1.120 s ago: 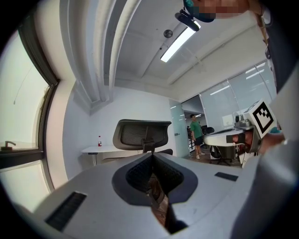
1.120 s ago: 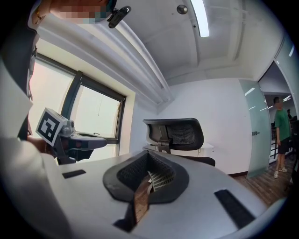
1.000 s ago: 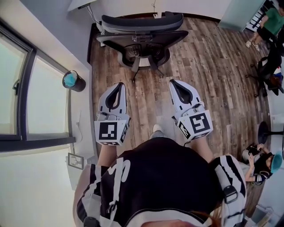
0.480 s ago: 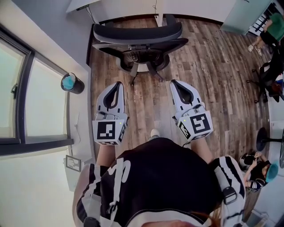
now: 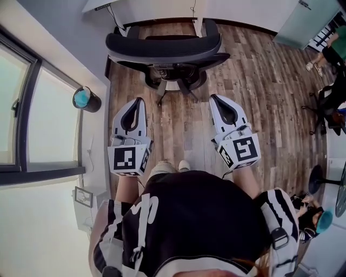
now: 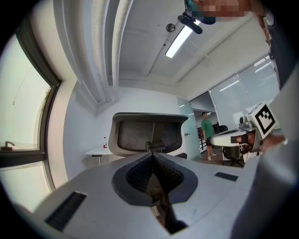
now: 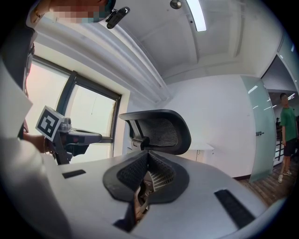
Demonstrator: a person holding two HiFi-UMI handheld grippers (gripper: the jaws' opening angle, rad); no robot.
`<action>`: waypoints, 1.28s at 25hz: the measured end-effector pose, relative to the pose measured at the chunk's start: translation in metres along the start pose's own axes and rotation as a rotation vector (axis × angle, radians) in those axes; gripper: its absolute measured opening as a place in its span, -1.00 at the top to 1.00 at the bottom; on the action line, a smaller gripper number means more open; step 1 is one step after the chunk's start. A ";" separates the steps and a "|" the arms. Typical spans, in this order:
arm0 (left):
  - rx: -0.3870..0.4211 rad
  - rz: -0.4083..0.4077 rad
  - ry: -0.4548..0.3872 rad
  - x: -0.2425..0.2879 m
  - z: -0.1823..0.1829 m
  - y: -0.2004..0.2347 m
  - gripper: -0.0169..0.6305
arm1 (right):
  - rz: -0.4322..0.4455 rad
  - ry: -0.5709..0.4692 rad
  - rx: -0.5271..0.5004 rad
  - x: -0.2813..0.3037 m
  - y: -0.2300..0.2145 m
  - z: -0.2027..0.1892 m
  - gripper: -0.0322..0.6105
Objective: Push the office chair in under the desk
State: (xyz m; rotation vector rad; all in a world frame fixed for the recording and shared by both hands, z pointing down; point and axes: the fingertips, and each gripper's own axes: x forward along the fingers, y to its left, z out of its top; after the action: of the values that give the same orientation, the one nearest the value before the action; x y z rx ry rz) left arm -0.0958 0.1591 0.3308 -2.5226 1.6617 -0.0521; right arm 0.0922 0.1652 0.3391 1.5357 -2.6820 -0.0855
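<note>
The black mesh-backed office chair [image 5: 162, 46] stands ahead of me with its back toward me, in front of the white desk [image 5: 138, 10] by the wall. My left gripper [image 5: 135, 101] and right gripper [image 5: 216, 98] are held level side by side and point at the chair, a short gap from it. Both are shut with nothing in them. In the left gripper view the chair back [image 6: 148, 135] fills the middle above the gripper [image 6: 152, 156], with the desk [image 6: 97, 151] behind it. The right gripper view shows the chair back [image 7: 161, 130] just beyond the gripper [image 7: 147, 154].
A large window [image 5: 32, 108] and its sill run along the left, with a dark cup [image 5: 86, 99] on the ledge. Wooden floor [image 5: 259, 81] stretches to the right, where other chairs and people are. A person in green [image 6: 207, 135] stands by a glass partition [image 7: 259, 135].
I have stepped forward: both grippers are nearer the chair's back and the gap has shrunk. Both stay shut.
</note>
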 end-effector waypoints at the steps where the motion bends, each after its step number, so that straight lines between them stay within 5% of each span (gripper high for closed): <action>1: 0.001 0.005 0.003 0.003 -0.001 0.002 0.92 | -0.005 -0.002 -0.001 0.003 -0.004 0.000 0.87; 10: 0.009 0.067 0.014 0.031 -0.006 0.043 0.91 | -0.040 0.003 -0.057 0.036 -0.029 0.002 0.84; 13: 0.014 0.086 0.022 0.039 -0.011 0.061 0.90 | -0.040 0.002 -0.065 0.048 -0.034 0.004 0.61; 17: 0.014 0.062 0.001 0.063 -0.005 0.073 0.54 | -0.091 -0.016 -0.080 0.058 -0.057 0.014 0.43; 24: 0.009 0.066 0.002 0.090 0.003 0.114 0.26 | -0.115 -0.016 -0.083 0.088 -0.081 0.019 0.14; 32: 0.006 0.008 0.024 0.126 0.004 0.135 0.04 | -0.154 -0.017 -0.110 0.113 -0.098 0.029 0.07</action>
State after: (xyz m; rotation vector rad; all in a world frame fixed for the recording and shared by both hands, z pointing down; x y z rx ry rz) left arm -0.1688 -0.0087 0.3060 -2.5207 1.6774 -0.0875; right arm 0.1176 0.0187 0.3046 1.7108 -2.5203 -0.2488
